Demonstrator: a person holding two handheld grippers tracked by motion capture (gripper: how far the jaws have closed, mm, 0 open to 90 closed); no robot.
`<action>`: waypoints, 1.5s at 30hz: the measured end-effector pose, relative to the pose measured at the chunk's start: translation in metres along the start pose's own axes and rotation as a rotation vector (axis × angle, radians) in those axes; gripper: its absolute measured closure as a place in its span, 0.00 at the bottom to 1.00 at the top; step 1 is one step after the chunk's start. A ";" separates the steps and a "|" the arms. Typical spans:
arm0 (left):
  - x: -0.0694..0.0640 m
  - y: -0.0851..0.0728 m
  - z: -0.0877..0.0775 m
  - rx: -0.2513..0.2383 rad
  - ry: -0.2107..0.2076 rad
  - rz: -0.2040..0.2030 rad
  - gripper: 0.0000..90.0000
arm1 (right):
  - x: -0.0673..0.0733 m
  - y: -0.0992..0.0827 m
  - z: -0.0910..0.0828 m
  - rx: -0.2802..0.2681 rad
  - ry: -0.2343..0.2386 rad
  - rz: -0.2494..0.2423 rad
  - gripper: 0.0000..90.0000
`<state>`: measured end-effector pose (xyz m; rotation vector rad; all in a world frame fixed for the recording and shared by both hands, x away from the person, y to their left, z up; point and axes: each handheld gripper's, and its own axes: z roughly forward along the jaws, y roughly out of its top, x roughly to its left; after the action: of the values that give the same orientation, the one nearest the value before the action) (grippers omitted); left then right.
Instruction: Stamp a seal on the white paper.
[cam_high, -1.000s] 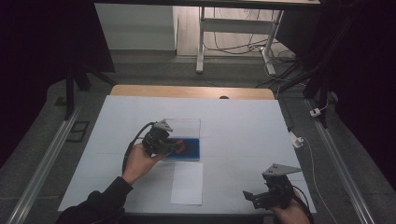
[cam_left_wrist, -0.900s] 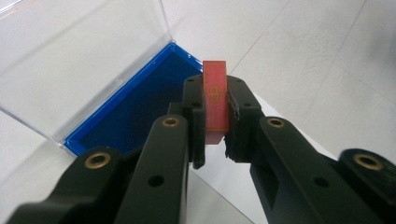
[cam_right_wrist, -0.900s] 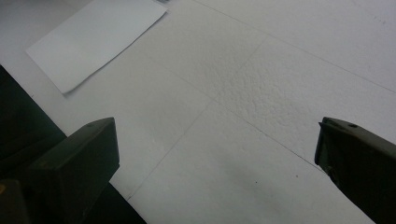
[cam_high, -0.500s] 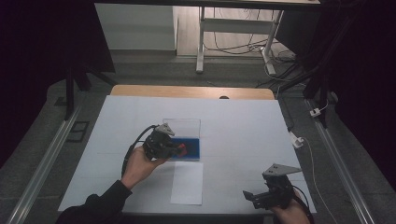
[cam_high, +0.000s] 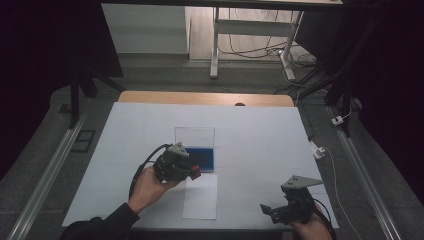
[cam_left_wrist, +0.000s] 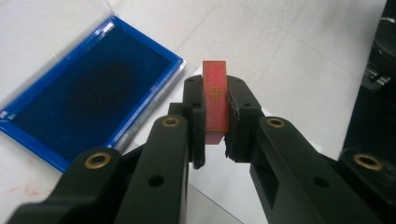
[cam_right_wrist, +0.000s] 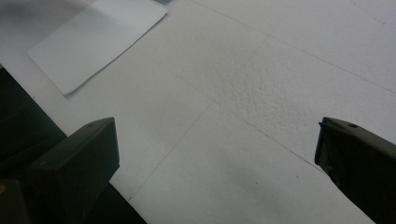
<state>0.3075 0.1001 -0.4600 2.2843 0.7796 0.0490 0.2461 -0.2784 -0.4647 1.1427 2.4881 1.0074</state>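
Note:
My left gripper (cam_high: 193, 172) is shut on a small flat red piece (cam_left_wrist: 215, 95), which stands upright on edge between the pads. It hovers at the near edge of a blue tray (cam_high: 204, 158) whose clear lid (cam_high: 194, 136) stands open at the back. In the left gripper view the blue tray (cam_left_wrist: 88, 93) lies to the upper left of the jaws. A white paper sheet (cam_high: 201, 196) lies just in front of the tray. Near the table's front right edge, my right gripper (cam_high: 270, 210) is open over bare table (cam_right_wrist: 261, 84), its jaws wide apart.
The white table top (cam_high: 260, 140) has a wooden strip (cam_high: 205, 98) along its far edge. Metal rails run down both sides of the table. A white plug and cable (cam_high: 318, 149) lie off the right edge. The paper sheet's corner (cam_right_wrist: 95, 39) lies left of the right gripper.
The left gripper has drawn back toward the person with the red piece, from over the blue tray to its near edge. The right gripper has stayed still.

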 end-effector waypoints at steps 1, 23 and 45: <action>-0.002 -0.001 0.001 0.004 0.000 0.003 0.88 | 0.000 0.000 0.000 0.001 -0.001 -0.001 0.00; -0.020 -0.011 0.039 0.087 -0.003 0.031 0.88 | 0.000 0.000 0.000 0.000 0.002 -0.004 0.00; -0.023 -0.017 0.050 0.114 0.029 0.056 0.89 | 0.001 0.000 0.000 0.002 0.004 -0.007 0.00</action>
<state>0.2925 0.0664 -0.5042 2.4182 0.7508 0.0649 0.2457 -0.2779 -0.4645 1.1335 2.4953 1.0062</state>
